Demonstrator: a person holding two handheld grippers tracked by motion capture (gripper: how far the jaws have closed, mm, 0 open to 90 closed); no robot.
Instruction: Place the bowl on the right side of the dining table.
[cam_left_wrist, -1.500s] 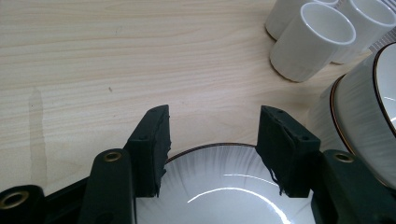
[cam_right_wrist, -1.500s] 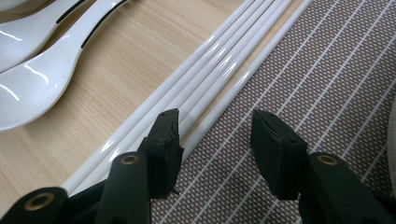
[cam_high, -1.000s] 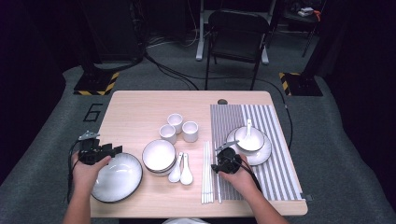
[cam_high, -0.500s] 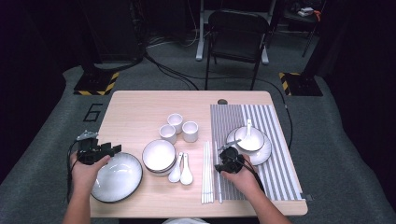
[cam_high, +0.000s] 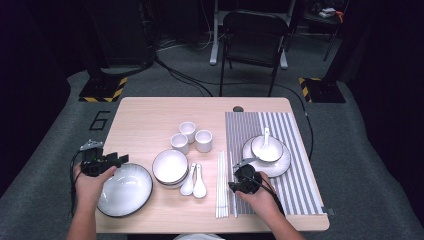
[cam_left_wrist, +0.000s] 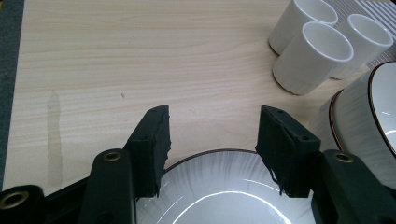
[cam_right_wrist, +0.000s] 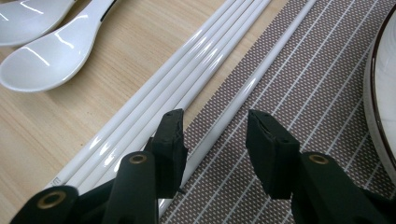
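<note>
My left gripper (cam_high: 118, 160) sits at the table's left edge, held by a hand. Its jaws are open in the left gripper view (cam_left_wrist: 212, 140), just above the far rim of a large white plate (cam_left_wrist: 210, 191) (cam_high: 124, 190), with nothing between them. My right gripper (cam_high: 236, 186) hovers low at the left edge of the striped placemat (cam_high: 295, 175). In the right gripper view (cam_right_wrist: 215, 135) its jaws stand open on either side of a single white chopstick (cam_right_wrist: 261, 74) lying on the mat; the pads are not pressing on it. Several more chopsticks (cam_right_wrist: 187, 60) (cam_high: 220, 185) lie side by side on the wood beside it.
Stacked white bowls (cam_high: 170, 167) and two white spoons (cam_high: 193, 181) lie mid-table, with three small cups (cam_high: 191, 137) behind them. On the mat stands a plate (cam_high: 282, 165) bearing a bowl with a spoon (cam_high: 266, 147). A chair stands beyond the table.
The right gripper has shifted slightly toward the near edge along the chopsticks. The left gripper has stayed in place over the plate's rim.
</note>
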